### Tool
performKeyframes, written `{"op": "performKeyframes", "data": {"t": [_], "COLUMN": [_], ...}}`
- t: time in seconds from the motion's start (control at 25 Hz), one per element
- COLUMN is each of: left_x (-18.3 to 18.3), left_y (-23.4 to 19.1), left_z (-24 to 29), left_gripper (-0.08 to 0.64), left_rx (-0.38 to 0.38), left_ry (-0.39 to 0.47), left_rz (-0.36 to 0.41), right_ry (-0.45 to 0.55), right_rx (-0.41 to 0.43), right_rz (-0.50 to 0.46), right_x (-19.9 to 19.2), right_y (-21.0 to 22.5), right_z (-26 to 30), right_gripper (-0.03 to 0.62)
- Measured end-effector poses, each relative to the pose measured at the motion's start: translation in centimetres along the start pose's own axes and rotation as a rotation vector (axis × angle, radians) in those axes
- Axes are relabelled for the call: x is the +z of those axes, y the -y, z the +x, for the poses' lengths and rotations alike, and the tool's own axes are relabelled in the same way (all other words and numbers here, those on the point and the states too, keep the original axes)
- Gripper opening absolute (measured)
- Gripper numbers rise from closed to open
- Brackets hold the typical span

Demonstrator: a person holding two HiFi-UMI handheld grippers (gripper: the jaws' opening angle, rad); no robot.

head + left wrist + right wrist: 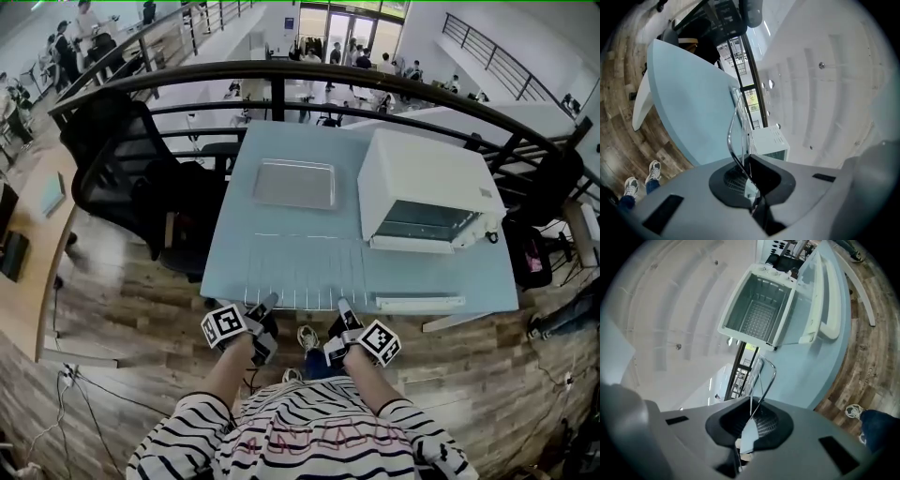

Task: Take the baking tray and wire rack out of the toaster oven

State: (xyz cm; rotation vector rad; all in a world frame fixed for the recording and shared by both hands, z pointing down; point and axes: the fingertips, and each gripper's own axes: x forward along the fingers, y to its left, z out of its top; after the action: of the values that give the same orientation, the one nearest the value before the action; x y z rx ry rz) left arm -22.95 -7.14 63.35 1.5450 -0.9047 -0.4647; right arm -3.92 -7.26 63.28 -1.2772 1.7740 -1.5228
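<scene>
Close in by the striped shirt (300, 427), left gripper (269, 302) and right gripper (341, 306) each pinch shut on the wire rack's (305, 272) near rail, one per corner, likely to keep it level over the table (234, 258). Baking tray (294, 184) lies flat beside the emptied, open-doored toaster oven (422, 178).
</scene>
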Motion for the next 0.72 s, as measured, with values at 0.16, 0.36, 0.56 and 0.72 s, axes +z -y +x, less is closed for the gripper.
{"op": "performKeyframes", "data": {"t": [0.16, 0.36, 0.56, 0.72], "left_x": [2.3, 4.8, 6.6, 8.0], "left_y": [-1.3, -2.8, -3.6, -4.5], "left_z": [0.8, 2.8, 4.8, 6.2], "left_gripper": [0.023, 0.023, 0.023, 0.023], "left_rx": [0.034, 0.078, 0.120, 0.148], "left_ry": [0.040, 0.040, 0.030, 0.035], "left_rz": [-0.022, -0.009, -0.011, -0.022], "right_ry": [-0.033, -0.057, -0.074, -0.086], "right_rx": [-0.027, -0.051, -0.078, -0.100], "right_rz": [0.024, 0.027, 0.025, 0.035], "right_x": [-0.4, -0.1, 0.8, 1.3], "right_y": [0.7, 1.2, 1.4, 2.0], "right_z": [3.0, 6.3, 9.0, 11.0], "right_gripper": [0.035, 0.035, 0.035, 0.035]}}
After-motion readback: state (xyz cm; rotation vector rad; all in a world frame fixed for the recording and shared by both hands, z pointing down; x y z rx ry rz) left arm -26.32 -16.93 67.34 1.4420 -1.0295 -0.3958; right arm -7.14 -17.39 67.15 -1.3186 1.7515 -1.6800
